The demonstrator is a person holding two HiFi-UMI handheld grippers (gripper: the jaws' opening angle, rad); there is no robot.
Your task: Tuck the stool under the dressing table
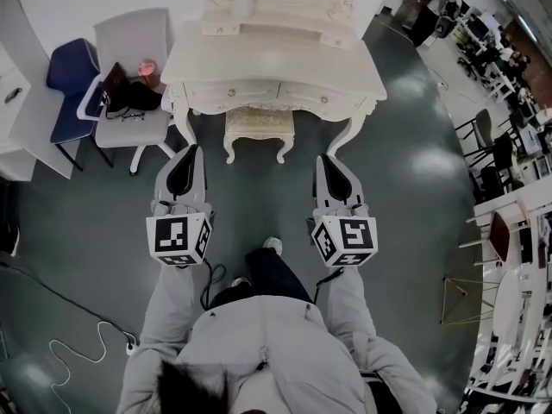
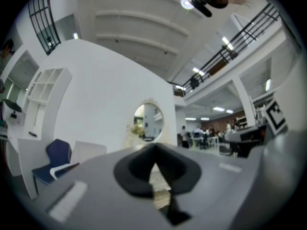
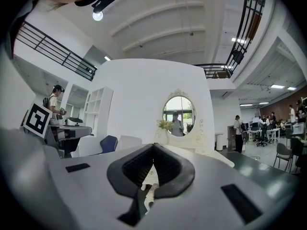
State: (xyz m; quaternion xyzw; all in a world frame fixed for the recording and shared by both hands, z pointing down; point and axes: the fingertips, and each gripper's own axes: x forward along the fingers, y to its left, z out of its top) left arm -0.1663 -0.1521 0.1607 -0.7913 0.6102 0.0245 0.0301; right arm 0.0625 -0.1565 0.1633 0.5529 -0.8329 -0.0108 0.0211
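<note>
I see one stool (image 1: 259, 128) at 12 o'clock between the table (image 1: 276, 63) legs. One blue chair (image 1: 69, 72) and one white chair (image 1: 129, 41) stand at 10 o'clock. The fingers of my left gripper (image 1: 185, 158) and right gripper (image 1: 326, 166) are squeezed together, holding nothing.

Left gripper (image 1: 188, 152) and right gripper (image 1: 327, 159) level, side by side, jaws together, seemingly empty, grey-sleeved arms forward.

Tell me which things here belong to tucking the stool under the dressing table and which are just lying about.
Job: cream carved padded stool; ornate white dressing table; left claw, right claw, both shut.
Lying about: white office chair; black bag on it; blue chair.
</note>
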